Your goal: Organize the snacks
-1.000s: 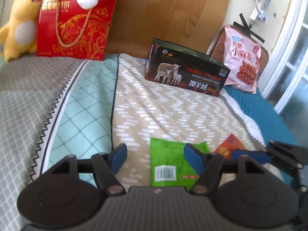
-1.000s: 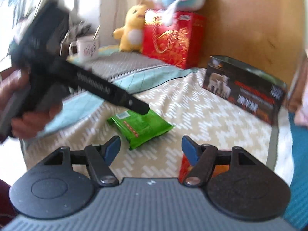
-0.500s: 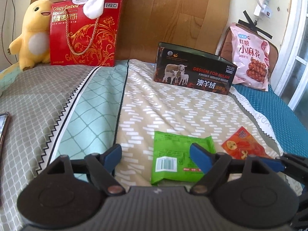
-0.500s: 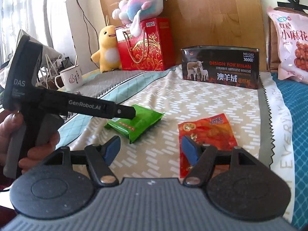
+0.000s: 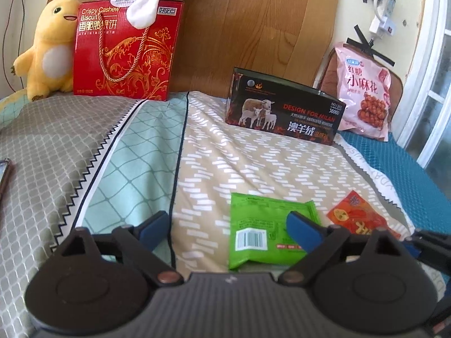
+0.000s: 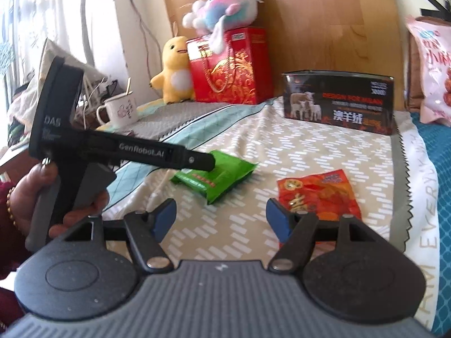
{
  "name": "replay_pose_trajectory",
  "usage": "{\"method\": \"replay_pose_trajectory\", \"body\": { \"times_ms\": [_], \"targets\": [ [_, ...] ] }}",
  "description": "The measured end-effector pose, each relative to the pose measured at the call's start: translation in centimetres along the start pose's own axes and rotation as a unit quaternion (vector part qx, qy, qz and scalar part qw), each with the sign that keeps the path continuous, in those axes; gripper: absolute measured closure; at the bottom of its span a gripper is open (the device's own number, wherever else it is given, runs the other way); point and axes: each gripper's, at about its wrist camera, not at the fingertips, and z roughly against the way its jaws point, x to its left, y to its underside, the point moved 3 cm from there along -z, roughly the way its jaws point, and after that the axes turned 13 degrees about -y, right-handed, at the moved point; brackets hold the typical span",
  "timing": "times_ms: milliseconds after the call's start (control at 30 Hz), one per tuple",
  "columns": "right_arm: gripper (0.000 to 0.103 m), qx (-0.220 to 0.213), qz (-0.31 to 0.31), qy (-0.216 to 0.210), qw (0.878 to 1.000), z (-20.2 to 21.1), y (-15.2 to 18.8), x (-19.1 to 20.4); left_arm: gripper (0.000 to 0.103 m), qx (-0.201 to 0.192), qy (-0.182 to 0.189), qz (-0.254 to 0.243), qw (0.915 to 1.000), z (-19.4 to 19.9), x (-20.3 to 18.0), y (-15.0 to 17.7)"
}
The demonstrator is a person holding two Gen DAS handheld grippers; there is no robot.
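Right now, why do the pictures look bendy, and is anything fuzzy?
Both wrist views use fisheye lenses, so straight things curve near the edges. In the left view the window frame bows. In the right view the pink snack bag and plush toy look soft, and the window side glares white.

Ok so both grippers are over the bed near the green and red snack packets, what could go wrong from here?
1. The left gripper, jaws opening and empty, sits off-centre: the green packet lies under its right finger, so closing could pinch only an edge.
2. The red packet lies crinkled and flat on soft bedding; the open right gripper may snag fabric.
3. The grippers work close together and could collide.
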Motion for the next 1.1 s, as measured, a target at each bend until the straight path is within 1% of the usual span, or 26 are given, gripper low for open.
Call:
{"method": "replay_pose_trajectory", "body": {
  "times_ms": [100, 167, 200, 267, 300, 333, 400, 500, 667, 867, 1100],
  "targets": [
    [0.031, 0.018, -0.014, -0.003, 1.000, -0.5, 0.0, -0.4, 0.010, -0.001, 0.004, 0.004, 1.0000, 0.1, 0.0, 0.0],
    [0.031, 0.020, -0.022, 0.000, 1.000, -0.6, 0.0, -0.6, 0.010, -0.002, 0.004, 0.000, 1.0000, 0.1, -0.2, 0.1],
    [0.031, 0.016, -0.024, 0.010, 1.000, -0.6, 0.0, -0.6, 0.010, -0.002, 0.004, -0.002, 1.0000, 0.1, -0.3, 0.1],
    [0.030, 0.002, -0.038, 0.060, 0.997, -0.4, -0.1, -1.1, 0.013, -0.003, 0.004, -0.009, 0.9999, 0.2, -0.6, 0.2],
    [0.028, -0.009, -0.052, 0.081, 0.995, -0.2, -0.1, -1.5, 0.016, -0.005, 0.007, -0.012, 0.9999, 0.2, -0.7, 0.2],
    [0.026, -0.020, -0.070, 0.085, 0.994, 0.2, -0.2, -2.0, 0.018, -0.005, 0.010, -0.013, 0.9998, 0.2, -0.7, 0.2],
    [0.023, -0.033, -0.092, 0.071, 0.993, 0.7, -0.1, -2.7, 0.024, -0.007, 0.018, -0.014, 0.9997, 0.3, -0.7, 0.2],
    [0.022, -0.036, -0.096, 0.053, 0.993, 1.0, 0.0, -2.7, 0.027, -0.008, 0.026, -0.014, 0.9995, 0.3, -0.7, 0.2],
    [0.022, -0.023, -0.077, 0.043, 0.996, 0.6, -0.1, -2.1, 0.023, -0.009, 0.016, -0.016, 0.9997, 0.3, -1.0, 0.2],
    [0.021, -0.024, -0.084, 0.035, 0.996, 0.7, -0.1, -2.2, 0.020, -0.008, 0.011, -0.017, 0.9998, 0.2, -0.9, 0.2],
    [0.021, -0.022, -0.080, 0.040, 0.996, 0.6, -0.1, -2.1, 0.015, -0.010, 0.000, -0.018, 0.9998, 0.2, -0.9, 0.2]
  ]
}}
